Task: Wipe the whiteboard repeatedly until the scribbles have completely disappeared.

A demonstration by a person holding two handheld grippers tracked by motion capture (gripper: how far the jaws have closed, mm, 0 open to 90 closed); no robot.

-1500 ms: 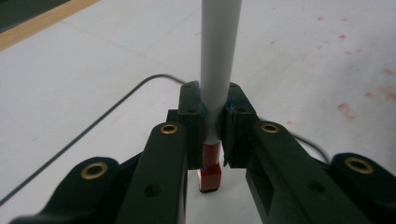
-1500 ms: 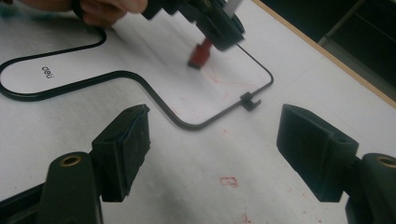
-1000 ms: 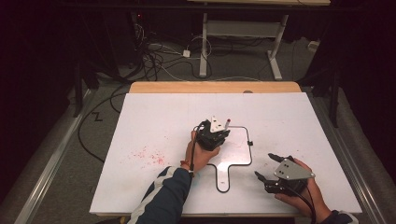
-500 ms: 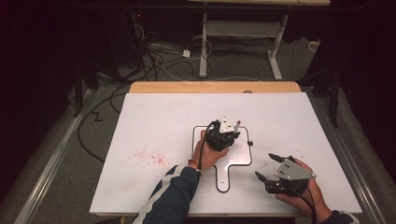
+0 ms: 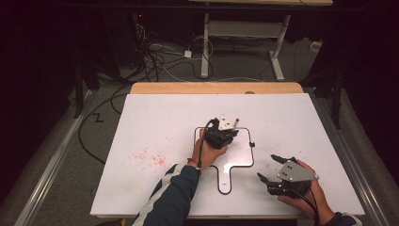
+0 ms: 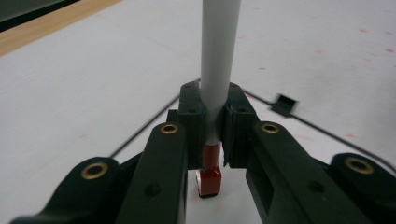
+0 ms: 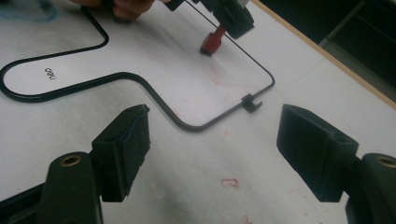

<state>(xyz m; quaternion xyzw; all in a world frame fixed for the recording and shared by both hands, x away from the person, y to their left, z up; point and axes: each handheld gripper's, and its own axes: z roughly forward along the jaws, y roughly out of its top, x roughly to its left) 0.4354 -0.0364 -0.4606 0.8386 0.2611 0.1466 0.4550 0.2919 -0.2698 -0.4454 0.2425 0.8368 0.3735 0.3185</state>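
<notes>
The table carries a black-rimmed board. Over the board's far part, the left gripper is clamped tight on a white marker, its red tip toward the board. Press lightly and keep strokes inside the rim. Beside the board, the right gripper gapes wide with nothing in it.

"deli" printed small, black, on white board inside black outline, handle end.

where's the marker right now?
In the high view the marker sits mid-table, clamped in the left gripper, its red tip over the black-outlined board; the right gripper waits near-right.
</notes>
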